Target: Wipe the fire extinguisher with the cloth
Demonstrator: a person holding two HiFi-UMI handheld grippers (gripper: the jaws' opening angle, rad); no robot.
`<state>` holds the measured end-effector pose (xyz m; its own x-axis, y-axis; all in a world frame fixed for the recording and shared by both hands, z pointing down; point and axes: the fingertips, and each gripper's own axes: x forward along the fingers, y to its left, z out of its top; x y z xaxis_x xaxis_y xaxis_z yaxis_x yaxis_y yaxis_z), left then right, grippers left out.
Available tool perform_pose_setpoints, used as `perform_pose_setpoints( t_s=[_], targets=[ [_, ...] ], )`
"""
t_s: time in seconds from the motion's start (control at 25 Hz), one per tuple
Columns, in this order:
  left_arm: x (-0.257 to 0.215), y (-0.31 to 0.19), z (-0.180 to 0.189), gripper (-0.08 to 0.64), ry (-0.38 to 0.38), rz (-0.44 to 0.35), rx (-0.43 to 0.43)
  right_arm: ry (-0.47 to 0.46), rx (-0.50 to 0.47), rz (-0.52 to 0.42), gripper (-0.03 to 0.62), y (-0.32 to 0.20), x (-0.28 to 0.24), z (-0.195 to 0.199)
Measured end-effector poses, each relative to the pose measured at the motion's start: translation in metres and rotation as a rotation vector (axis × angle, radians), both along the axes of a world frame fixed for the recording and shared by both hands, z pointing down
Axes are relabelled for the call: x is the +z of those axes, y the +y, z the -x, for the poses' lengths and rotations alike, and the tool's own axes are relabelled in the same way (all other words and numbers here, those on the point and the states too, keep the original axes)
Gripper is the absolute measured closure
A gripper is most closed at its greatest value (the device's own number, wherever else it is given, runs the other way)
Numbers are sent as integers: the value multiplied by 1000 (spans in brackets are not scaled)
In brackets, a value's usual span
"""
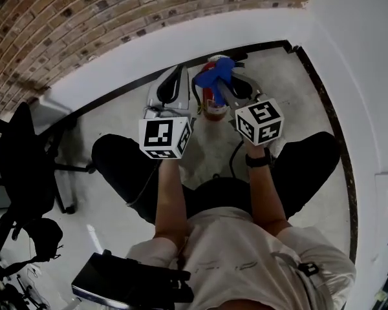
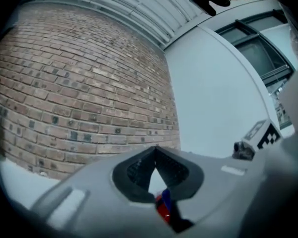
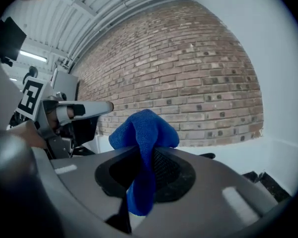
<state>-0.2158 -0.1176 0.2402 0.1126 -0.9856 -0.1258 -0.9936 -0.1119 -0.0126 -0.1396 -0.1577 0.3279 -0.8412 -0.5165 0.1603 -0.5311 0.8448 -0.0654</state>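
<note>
The cloth point(image 3: 145, 133) is clamped in the right hand-held gripper point(image 3: 147, 152) over the fire extinguisher point(image 1: 212, 103), seemingly for wiping. The left hand-held gripper point(image 2: 155, 149) is held closed, empty.

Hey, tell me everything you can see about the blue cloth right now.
The blue cloth looks like soft, nubby microfibre. The right gripper pinches it mid-length: a rounded bunch bulges above the closed jaws and a narrow tail hangs below. In the head view it sits bunched over the top of the red fire extinguisher; whether they touch cannot be told.
</note>
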Motion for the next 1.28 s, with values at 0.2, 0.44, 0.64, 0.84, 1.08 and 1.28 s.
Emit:
perform_pose_setpoints(
  t_s=[0.2,0.44,0.64,0.84,1.08,1.28],
  targets=[
    [24,-17,22,558,52,28,14,249,52,30,526,-17,78,29],
    [48,-36,47,558,87,58,8,258,56,-22,532,-10,114,53],
    [67,-46,58,558,111,88,-5,428,27,-170,532,8,141,71],
    [83,-50,62,558,124,115,-9,483,15,16,532,11,254,64],
    [107,-47,83,558,139,159,-49,523,43,205,532,12,366,66],
    [122,-43,90,558,142,194,-66,605,41,264,532,13,425,66]
  ],
)
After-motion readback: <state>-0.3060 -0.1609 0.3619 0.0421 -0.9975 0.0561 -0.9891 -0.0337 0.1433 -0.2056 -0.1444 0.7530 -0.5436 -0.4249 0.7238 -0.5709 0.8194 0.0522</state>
